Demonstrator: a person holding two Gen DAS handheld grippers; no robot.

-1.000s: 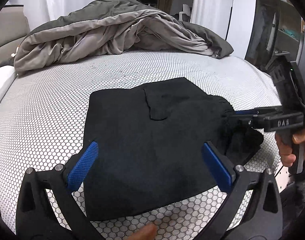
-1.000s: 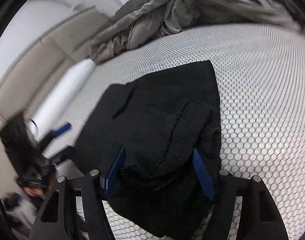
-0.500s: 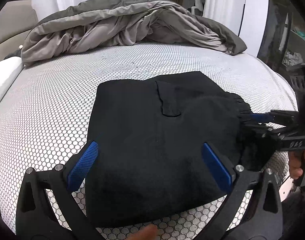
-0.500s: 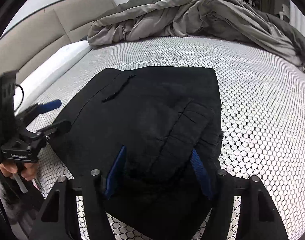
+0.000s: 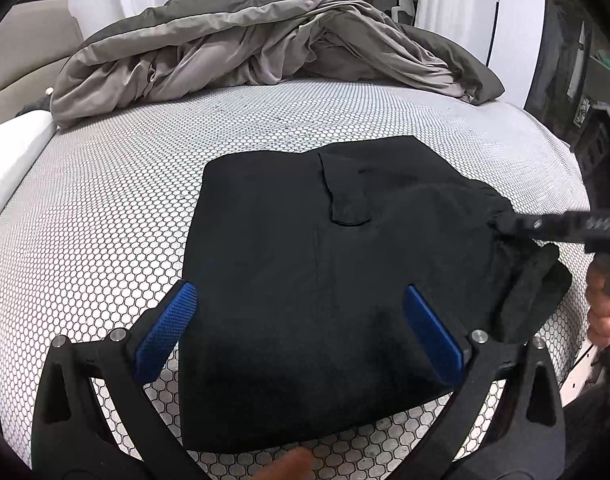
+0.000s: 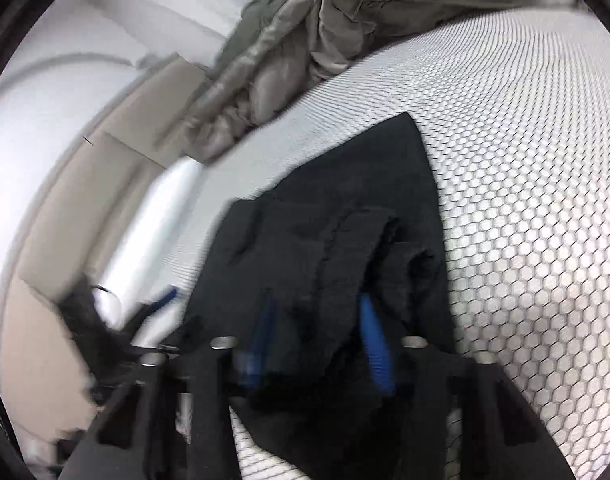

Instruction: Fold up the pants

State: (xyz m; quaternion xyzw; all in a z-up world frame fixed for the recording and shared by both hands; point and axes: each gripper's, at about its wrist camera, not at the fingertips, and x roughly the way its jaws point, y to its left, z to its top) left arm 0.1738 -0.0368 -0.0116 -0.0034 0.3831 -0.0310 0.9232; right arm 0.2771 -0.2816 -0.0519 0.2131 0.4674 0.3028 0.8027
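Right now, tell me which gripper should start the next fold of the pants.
Right. The right gripper has just been closing its jaws on the bunched edge of the pants; the left gripper hovers wide open, gripping nothing.

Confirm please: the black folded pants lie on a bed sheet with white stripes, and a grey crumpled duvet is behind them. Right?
One detail is wrong: the bed sheet has a honeycomb pattern, not stripes, as the left wrist view shows. The black folded pants and grey crumpled duvet are as stated.
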